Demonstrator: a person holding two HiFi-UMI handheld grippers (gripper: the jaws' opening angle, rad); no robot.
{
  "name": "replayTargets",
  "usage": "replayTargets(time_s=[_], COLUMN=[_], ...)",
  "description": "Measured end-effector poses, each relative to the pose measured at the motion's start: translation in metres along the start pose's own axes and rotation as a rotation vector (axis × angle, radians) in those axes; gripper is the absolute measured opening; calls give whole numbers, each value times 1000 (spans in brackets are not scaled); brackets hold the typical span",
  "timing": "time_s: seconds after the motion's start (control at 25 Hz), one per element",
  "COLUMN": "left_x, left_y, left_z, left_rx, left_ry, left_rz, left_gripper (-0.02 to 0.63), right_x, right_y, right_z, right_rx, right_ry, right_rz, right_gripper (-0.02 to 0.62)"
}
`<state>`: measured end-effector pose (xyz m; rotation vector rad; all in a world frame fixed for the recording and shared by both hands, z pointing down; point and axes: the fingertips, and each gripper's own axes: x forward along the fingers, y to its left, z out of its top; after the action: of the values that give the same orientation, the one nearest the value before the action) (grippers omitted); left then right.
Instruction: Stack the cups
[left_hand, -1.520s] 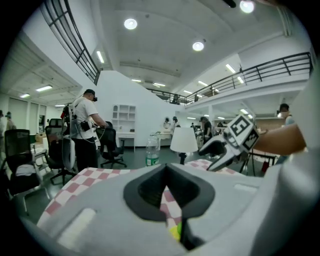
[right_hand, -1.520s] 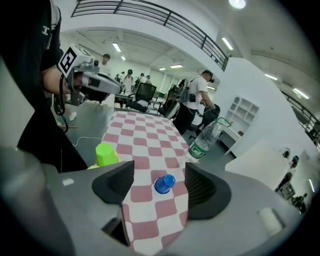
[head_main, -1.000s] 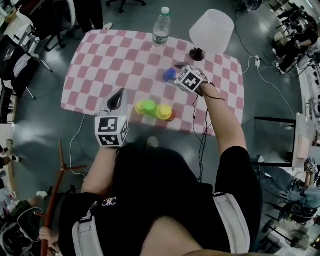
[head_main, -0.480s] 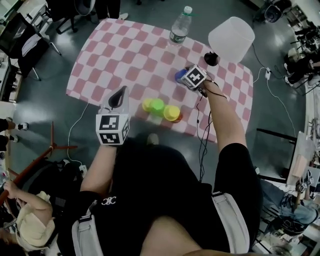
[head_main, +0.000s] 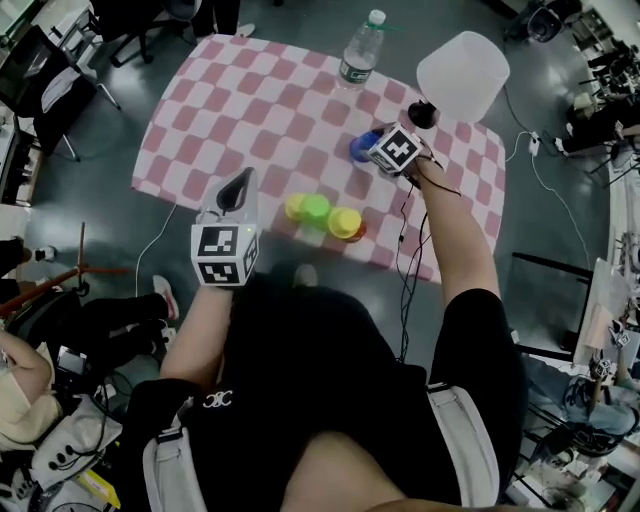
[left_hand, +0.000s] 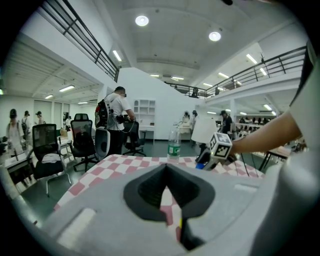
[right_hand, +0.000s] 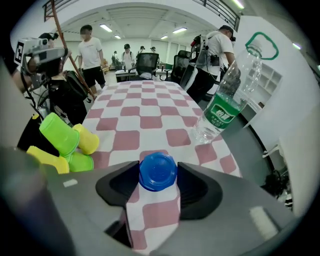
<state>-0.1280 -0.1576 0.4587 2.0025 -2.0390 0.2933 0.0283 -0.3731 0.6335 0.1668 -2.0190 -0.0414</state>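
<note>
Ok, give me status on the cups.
Left gripper shut, empty. Right gripper jaws just closing, pads on the blue cup. Green and yellow cups lie clustered apart. Bottle stands clear.

Right gripper at blue cup

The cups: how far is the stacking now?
Done: no upright stack shows yet. In hand: the right tongs have just been closing onto the blue cup and touch both its sides. Left: the green cups and yellow cups lie jumbled near the table edge.
</note>
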Motion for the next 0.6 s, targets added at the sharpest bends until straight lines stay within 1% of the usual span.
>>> replayTargets(time_s=[0.12,0.28,0.4,0.6], left_x=[1,3,3,3], left_y=[0,2,2,-1], left_z=[2,2,2,3], left_rx=[2,1,3,12], left_ry=[-4,-5,-9,-15], left_rz=[-15,-34,-54,-98], left_gripper=[-3,-3,-3,-3], right_x=[-26,-56,-84,-124], right_y=[3,11,23,52], right_z=[10,18,26,40], right_rx=[-18,-85,-97,-162], right_ry=[-17,0,-2,2], right_rz=[-15,-38,-38,-46], right_gripper=[235,235,235,236])
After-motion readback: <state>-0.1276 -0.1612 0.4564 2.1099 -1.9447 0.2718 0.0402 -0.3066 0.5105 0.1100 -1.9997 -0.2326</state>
